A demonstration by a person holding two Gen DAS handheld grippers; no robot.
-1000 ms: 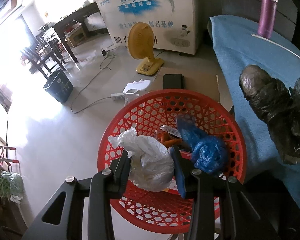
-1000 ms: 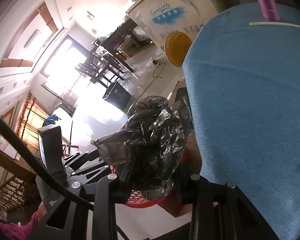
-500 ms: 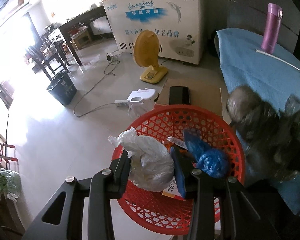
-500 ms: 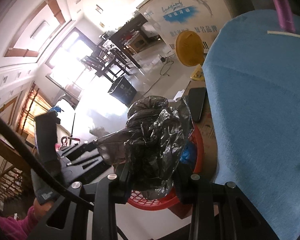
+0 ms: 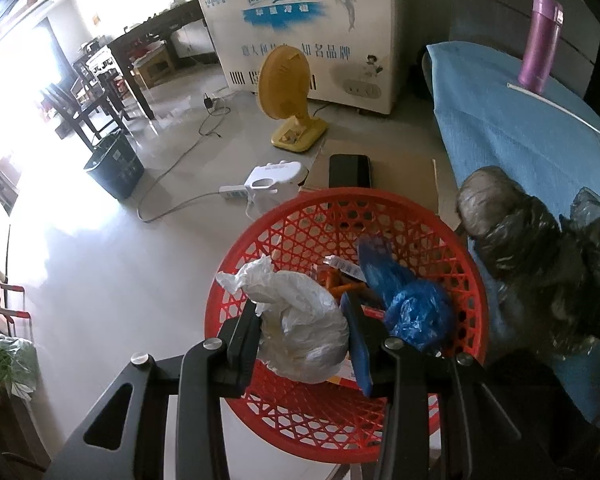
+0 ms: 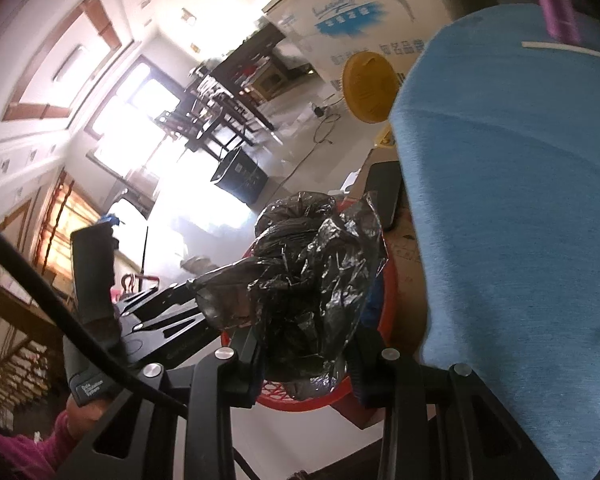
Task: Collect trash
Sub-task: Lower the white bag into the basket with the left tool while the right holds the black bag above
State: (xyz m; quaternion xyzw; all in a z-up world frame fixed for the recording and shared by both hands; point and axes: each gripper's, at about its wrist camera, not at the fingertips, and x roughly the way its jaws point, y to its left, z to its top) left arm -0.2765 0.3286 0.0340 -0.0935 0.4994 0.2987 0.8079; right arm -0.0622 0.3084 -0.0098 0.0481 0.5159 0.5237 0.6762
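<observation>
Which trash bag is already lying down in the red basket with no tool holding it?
The blue bag. It lies loose in the red basket. The white bag is pinched by the left tool, and the black bag by the right tool.

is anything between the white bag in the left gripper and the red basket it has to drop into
Nothing visible blocks it. The left gripper holds the white bag directly above the red basket; only a blue bag and orange scraps lie inside.
</observation>
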